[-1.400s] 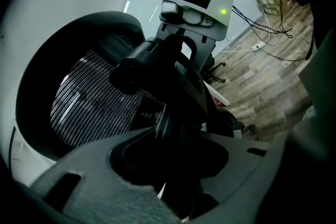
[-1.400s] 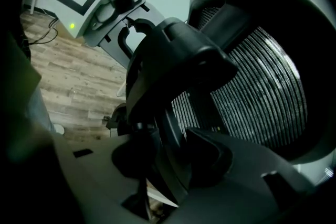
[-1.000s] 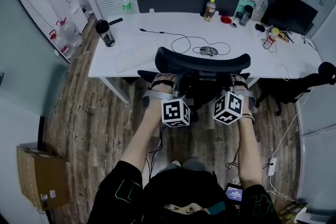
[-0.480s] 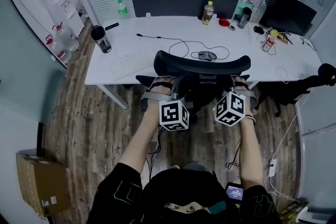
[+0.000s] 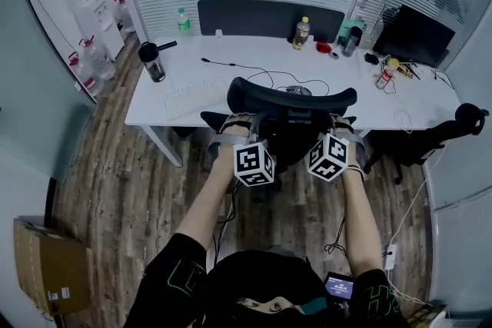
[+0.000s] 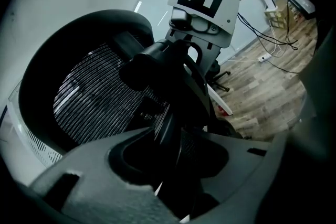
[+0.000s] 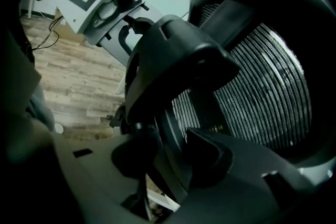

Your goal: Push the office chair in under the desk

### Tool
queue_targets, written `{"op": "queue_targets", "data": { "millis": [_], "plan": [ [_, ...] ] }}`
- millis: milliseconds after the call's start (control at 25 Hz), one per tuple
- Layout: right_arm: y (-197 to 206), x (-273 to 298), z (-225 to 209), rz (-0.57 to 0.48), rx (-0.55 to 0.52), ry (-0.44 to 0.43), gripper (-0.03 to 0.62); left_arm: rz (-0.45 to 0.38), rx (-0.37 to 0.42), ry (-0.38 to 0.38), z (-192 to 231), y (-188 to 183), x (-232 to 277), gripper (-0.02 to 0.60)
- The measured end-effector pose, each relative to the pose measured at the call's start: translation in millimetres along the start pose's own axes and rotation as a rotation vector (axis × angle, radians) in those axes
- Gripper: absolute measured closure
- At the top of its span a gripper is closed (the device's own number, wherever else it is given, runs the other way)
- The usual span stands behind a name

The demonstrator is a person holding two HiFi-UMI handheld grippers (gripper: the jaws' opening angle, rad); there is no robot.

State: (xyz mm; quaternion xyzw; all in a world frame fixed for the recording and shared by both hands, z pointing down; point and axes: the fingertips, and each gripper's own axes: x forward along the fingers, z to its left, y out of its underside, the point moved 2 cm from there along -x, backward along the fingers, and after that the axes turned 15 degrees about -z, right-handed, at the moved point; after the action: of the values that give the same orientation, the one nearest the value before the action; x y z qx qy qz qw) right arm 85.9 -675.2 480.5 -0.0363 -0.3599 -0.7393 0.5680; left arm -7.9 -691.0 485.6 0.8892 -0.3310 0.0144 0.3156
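The black mesh-backed office chair (image 5: 292, 98) stands at the front edge of the white desk (image 5: 192, 107), its seat partly under the top. My left gripper (image 5: 243, 127) is shut on the left edge of the backrest frame (image 6: 173, 128). My right gripper (image 5: 338, 128) is shut on the right edge of that frame (image 7: 173, 149). In the left gripper view the mesh back (image 6: 94, 97) fills the left side. The right gripper view has the mesh (image 7: 262, 86) on its right. The chair's base and wheels are hidden.
On the desk are a black tumbler (image 5: 152, 61), a green bottle (image 5: 183, 21), a keyboard (image 5: 194, 92), a cable and more bottles. A dark monitor (image 5: 415, 34) and a second black chair (image 5: 442, 136) are at the right. Water jugs (image 5: 92, 19) stand left, a cardboard box (image 5: 42, 265) near left.
The chair has rolled a little further toward the desk with both grippers on its back. Its top edge now covers part of the mouse on the desk.
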Motion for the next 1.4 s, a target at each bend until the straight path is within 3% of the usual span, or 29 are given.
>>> {"op": "queue_targets", "data": {
  "millis": [240,360,440,560,600,640,680,760,920,1040,1120,1320,1400],
  "plan": [
    [3.7,-5.2,10.5,-0.073,0.018,0.100,0.430,0.037,-0.046,0.000,-10.5,2.4,-1.3,0.425],
    [3.2,-7.4,4.8,-0.050,0.033,0.143,0.427,0.037,-0.039,-0.018,-7.3,2.2,2.5,0.422],
    [2.9,-8.5,4.5,-0.023,0.059,0.176,0.422,0.026,-0.080,-0.057,-5.9,1.1,-0.5,0.417],
    [1.6,-19.3,0.2,-0.029,0.173,0.280,0.416,-0.055,-0.321,-0.179,1.4,-2.1,-11.7,0.404],
    [-0.4,-26.9,-2.5,-0.054,0.238,0.328,0.434,-0.083,-0.418,-0.223,4.7,-1.7,-17.2,0.448],
    [-3.0,-34.9,-3.2,-0.083,0.306,0.374,0.480,-0.105,-0.504,-0.258,6.7,-0.8,-23.3,0.536],
    [-6.1,-42.2,-1.4,-0.114,0.374,0.413,0.524,-0.123,-0.578,-0.285,7.6,-0.6,-29.9,0.571],
    [-12.7,-53.0,5.7,-0.184,0.542,0.466,0.531,-0.167,-0.708,-0.341,11.8,-5.6,-44.7,0.572],
    [-27.7,-75.3,13.6,-0.381,0.850,0.541,0.583,-0.312,-0.971,-0.523,31.3,-26.3,-90.9,0.572],
    [-49.9,-101.7,13.1,-0.624,0.982,0.535,0.589,-0.427,-1.176,-0.564,25.1,-40.0,-122.9,0.574],
    [-56.0,-115.0,13.0,-0.662,0.974,0.561,0.589,-0.446,-1.177,-0.537,17.2,-49.0,-132.7,0.574],
    [-45.1,-113.5,25.9,-0.470,0.932,0.617,0.589,-0.385,-1.039,-0.523,2.0,-58.3,-138.1,0.574],
    [-45.5,-110.5,35.3,-0.453,0.936,0.602,0.591,-0.347,-1.009,-0.532,-8.6,-55.0,-138.2,0.574]
  ]
}}
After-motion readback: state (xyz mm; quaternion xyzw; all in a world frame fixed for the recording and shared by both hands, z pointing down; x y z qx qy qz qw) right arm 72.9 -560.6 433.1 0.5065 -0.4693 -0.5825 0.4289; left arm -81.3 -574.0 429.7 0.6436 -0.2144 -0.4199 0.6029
